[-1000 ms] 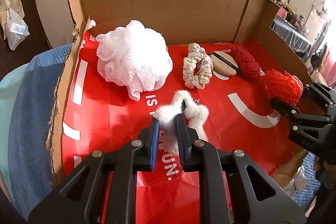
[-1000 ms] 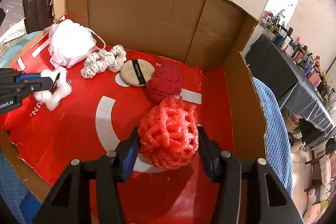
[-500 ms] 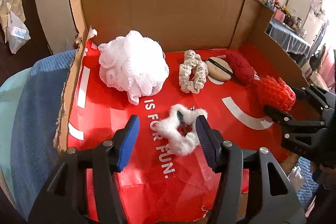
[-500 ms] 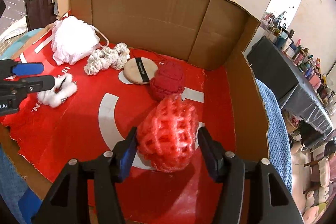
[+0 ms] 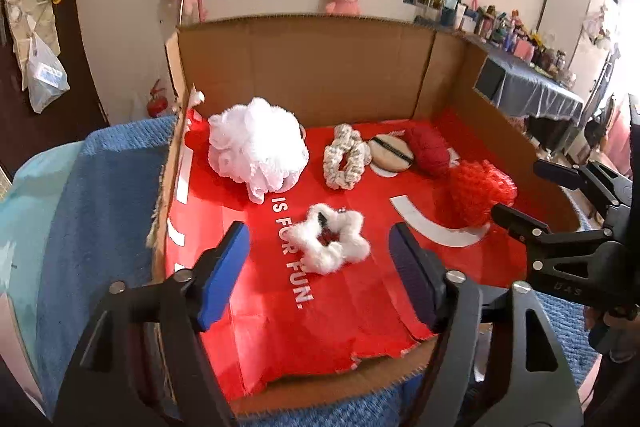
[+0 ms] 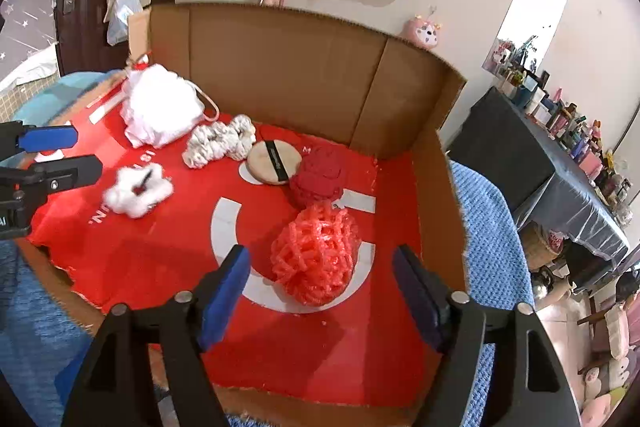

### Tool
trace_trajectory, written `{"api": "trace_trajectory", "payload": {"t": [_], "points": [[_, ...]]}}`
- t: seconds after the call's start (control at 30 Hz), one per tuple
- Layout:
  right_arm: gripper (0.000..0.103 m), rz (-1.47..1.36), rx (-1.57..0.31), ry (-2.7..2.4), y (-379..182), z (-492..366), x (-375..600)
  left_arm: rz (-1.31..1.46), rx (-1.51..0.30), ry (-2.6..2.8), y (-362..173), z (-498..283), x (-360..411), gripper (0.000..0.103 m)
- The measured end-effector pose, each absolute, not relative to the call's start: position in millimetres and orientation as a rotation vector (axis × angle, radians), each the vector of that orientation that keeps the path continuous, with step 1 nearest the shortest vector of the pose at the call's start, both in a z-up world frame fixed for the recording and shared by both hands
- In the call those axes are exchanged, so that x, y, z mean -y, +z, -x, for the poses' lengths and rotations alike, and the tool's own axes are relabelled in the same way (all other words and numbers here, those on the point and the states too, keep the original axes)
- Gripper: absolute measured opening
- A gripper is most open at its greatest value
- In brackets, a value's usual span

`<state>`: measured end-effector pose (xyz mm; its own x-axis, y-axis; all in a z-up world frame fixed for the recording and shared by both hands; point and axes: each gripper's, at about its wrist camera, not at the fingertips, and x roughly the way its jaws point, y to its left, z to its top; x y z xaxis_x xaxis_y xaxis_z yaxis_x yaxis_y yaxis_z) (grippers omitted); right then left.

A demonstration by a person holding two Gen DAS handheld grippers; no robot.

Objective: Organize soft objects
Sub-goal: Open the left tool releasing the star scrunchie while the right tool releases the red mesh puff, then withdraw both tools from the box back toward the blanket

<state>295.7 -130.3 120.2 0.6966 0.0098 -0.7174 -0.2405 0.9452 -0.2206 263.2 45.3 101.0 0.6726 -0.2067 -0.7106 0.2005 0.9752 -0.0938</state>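
Left wrist view is showing the left gripper [image 5: 320,267] standing wide, its jaws having just been opening, with the fluffy white scrunchie [image 5: 329,243] lying on the red liner [image 5: 256,315] between them but clear of both pads. Nothing is being held. Right wrist view is giving the same reading for the right gripper [image 6: 322,285]: its jaws have just been opening, and the red mesh pouf [image 6: 316,257] is sitting on the liner between the blue pads [image 6: 224,291], touching neither.

Both pieces are resting in the front part of the cardboard box [image 5: 304,67]. Behind them, running along the back wall, are sitting the white bath pouf [image 5: 258,143], the cream scrunchie [image 5: 345,163], the round beige puff [image 5: 389,157] and the dark red knit ball [image 5: 429,150].

Step in hand, by my judgement: release and withdrawal after placing. To do it well, I am noting:
- keep both sets of jaws fully spread while backing away, so no pad drags fluff or mesh strands along;
- retreat up and back along the fingers' line, not sideways, as the red mesh pouf is lying just beside the dark red knit ball;
- watch the liner, which is looking creased and torn at the front edge; a snagged pad could shift everything on it.

Whether the layout counts as finished I cannot tell.
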Motion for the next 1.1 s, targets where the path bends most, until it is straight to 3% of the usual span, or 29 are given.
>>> {"api": "trace_trajectory", "payload": {"t": [0.23, 0.67, 1.1], "points": [[0.087, 0.277, -0.726, 0.152, 144.4, -267.6, 133.8, 0.01, -0.716, -0.226, 125.5, -229.6, -42.0, 0.075], [0.103, 0.182, -0.582, 0.167, 186.2, -195.2, 148.6, -0.017, -0.515, -0.179, 156.3, -156.0, -32.1, 0.089], [0.103, 0.11, -0.536, 0.193, 166.0, -127.7, 157.2, 0.0, -0.473, -0.189, 138.8, -91.6, -19.4, 0.092]]}}
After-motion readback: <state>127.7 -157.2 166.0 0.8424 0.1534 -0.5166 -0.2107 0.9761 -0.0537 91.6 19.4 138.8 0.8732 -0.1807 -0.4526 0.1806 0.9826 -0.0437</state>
